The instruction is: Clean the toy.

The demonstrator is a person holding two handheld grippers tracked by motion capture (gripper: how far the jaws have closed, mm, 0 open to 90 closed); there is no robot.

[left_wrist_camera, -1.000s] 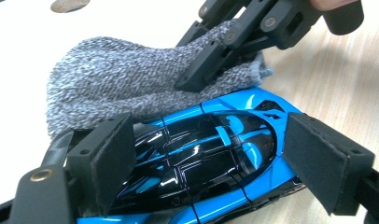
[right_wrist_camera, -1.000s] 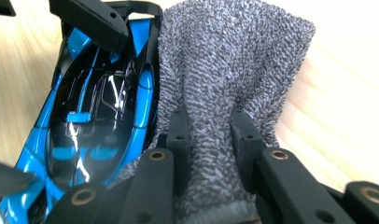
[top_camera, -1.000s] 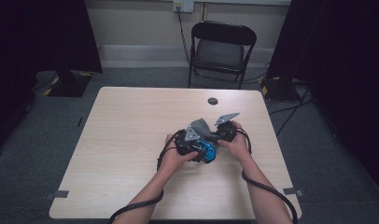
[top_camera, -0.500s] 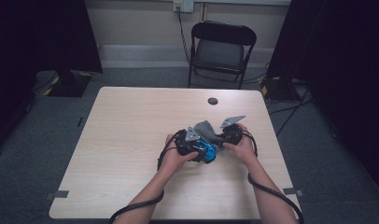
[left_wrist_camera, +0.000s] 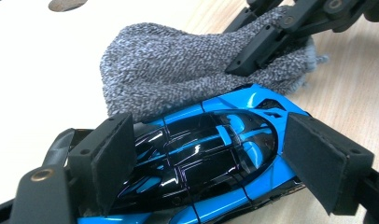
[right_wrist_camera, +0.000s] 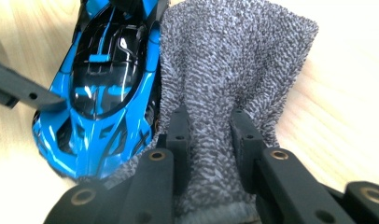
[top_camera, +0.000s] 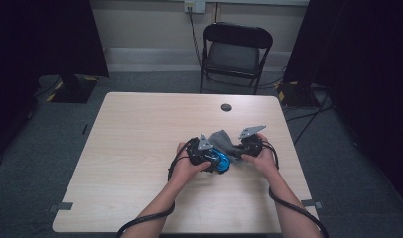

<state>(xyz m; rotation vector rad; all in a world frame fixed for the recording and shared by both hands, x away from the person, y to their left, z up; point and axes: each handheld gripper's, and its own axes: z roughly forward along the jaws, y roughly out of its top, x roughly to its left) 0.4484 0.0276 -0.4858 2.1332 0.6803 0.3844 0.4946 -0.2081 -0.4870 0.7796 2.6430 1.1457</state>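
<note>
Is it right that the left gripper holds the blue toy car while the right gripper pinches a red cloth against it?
Not quite: the cloth is grey, not red, as the right gripper view shows. The rest stands: the left gripper holds the blue toy car, and the right gripper pinches the cloth against it.

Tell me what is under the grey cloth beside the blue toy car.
The grey cloth drapes against one side of the blue toy car and lies on the table. The right gripper pinches its end. Whatever lies beneath the cloth is covered.
</note>
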